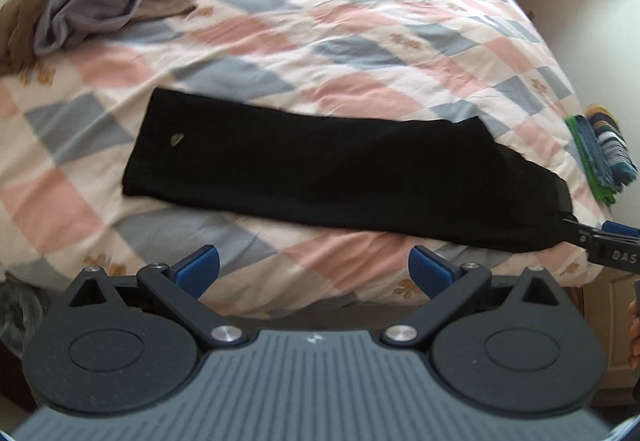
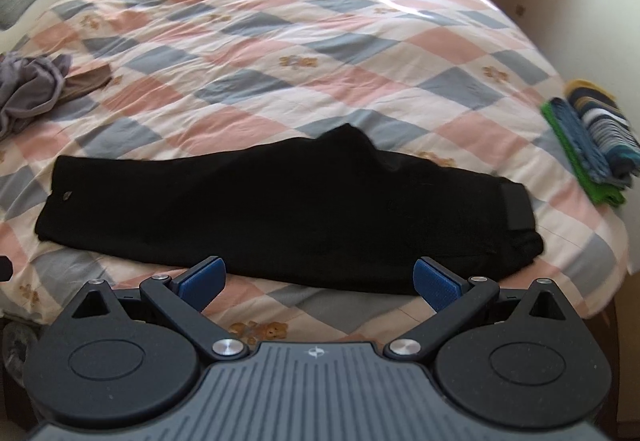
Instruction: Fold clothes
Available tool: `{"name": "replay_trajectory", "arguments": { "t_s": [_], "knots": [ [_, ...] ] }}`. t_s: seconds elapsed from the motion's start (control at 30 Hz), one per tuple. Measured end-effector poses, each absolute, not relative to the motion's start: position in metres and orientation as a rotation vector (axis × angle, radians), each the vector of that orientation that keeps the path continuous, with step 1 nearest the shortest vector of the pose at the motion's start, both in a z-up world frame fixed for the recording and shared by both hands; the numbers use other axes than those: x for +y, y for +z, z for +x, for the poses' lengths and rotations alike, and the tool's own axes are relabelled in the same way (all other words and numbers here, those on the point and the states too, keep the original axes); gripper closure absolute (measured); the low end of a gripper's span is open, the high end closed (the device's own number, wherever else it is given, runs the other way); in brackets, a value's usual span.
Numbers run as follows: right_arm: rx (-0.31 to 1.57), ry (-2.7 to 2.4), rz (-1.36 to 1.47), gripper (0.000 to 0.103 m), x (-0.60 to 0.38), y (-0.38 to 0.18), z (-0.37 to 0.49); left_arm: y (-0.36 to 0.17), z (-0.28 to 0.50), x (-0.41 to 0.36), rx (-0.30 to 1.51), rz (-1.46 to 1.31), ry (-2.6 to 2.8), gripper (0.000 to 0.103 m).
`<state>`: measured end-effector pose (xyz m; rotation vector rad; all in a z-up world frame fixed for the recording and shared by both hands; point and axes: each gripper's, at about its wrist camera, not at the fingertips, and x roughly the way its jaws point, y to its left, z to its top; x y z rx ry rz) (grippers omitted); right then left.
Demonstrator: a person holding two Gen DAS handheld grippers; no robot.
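Two grippers level over the bed's (image 2: 320, 41) near edge, left gripper (image 1: 314, 267) and right gripper (image 2: 320, 277) both spread wide and empty, black trousers (image 2: 260, 209) flat just ahead, "DAS" legible on the right gripper's side.

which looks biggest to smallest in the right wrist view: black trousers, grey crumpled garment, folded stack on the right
1. black trousers, clearly the largest.
2 and 3. grey crumpled garment and folded stack look alike in size; the garment is cut off by the frame edge, so no ranking between them.
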<state>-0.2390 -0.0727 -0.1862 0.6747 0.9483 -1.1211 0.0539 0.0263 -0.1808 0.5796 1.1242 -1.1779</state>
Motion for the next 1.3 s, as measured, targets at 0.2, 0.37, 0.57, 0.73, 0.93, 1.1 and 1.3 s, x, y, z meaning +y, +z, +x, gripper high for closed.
{"name": "replay_trajectory", "arguments": {
  "t_s": [0.2,0.37,0.57,0.73,0.93,1.1,1.3],
  "knots": [
    [0.942,-1.061,0.685,0.0,-0.079,-0.198,-0.229,-0.195,0.088,0.027,1.153,0.605,-1.087,0.004],
    [0.868,-1.071,0.668,0.0,-0.077,-0.192,-0.22,-0.193,0.128,0.016,1.109,0.617,-1.122,0.004],
    [0.658,-1.145,0.656,0.001,-0.078,-0.172,-0.193,-0.206,0.193,-0.013,1.124,0.643,-1.179,0.009],
    [0.604,-1.198,0.605,0.006,-0.062,-0.177,-0.142,-0.232,0.251,-0.035,1.209,0.667,-1.241,0.013],
    [0.763,-1.124,0.579,0.009,-0.036,-0.22,-0.053,-0.274,0.305,-0.058,1.317,0.711,-1.292,0.028],
    [0.908,-0.98,0.56,0.009,-0.011,-0.266,0.024,-0.313,0.324,-0.074,1.349,0.757,-1.324,0.028],
    [0.963,-0.91,0.468,0.009,0.0,-0.302,0.066,-0.344,0.325,-0.085,1.333,0.791,-1.364,0.028]
  ]
}}
